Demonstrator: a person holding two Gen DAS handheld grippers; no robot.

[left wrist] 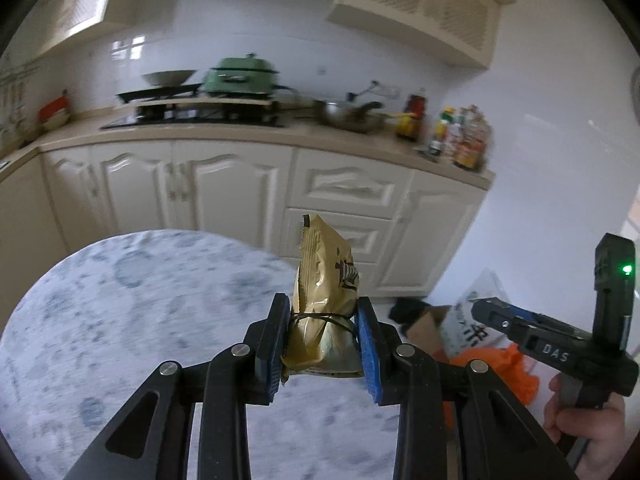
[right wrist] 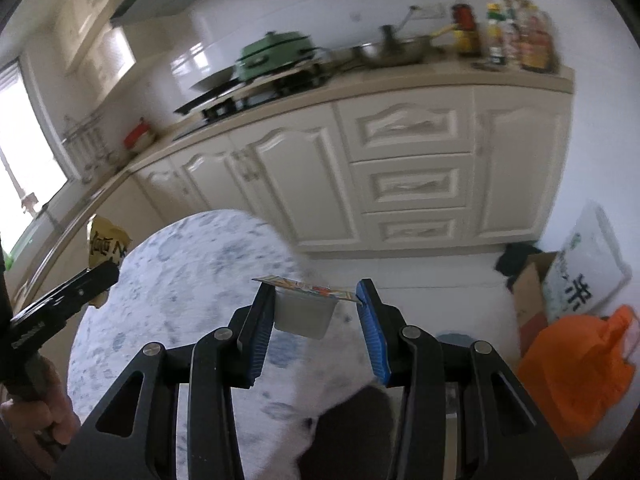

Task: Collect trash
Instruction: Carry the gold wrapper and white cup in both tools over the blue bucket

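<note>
The left gripper (left wrist: pixel 323 332) is clenched on a gold snack packet (left wrist: pixel 326 300), held upright in the air above the far edge of the round table (left wrist: pixel 120 300). To its right, the right gripper (right wrist: pixel 316 312) grasps a small white cup (right wrist: pixel 305 314) with a printed foil lid, lifted past the table's right edge, with the orange bag (right wrist: pixel 576 376) on the floor beyond.

A: Left gripper (left wrist: pixel 322 340)? Right gripper (right wrist: pixel 316 322)?
B: Both black linkage arms, round silver pivot screws, ribbed blue pads (left wrist: pixel 366 348).
A: Markings?
B: White "DAS" lettering, green LED on right unit. Bare-skinned right hand (left wrist: pixel 588 420).
</note>
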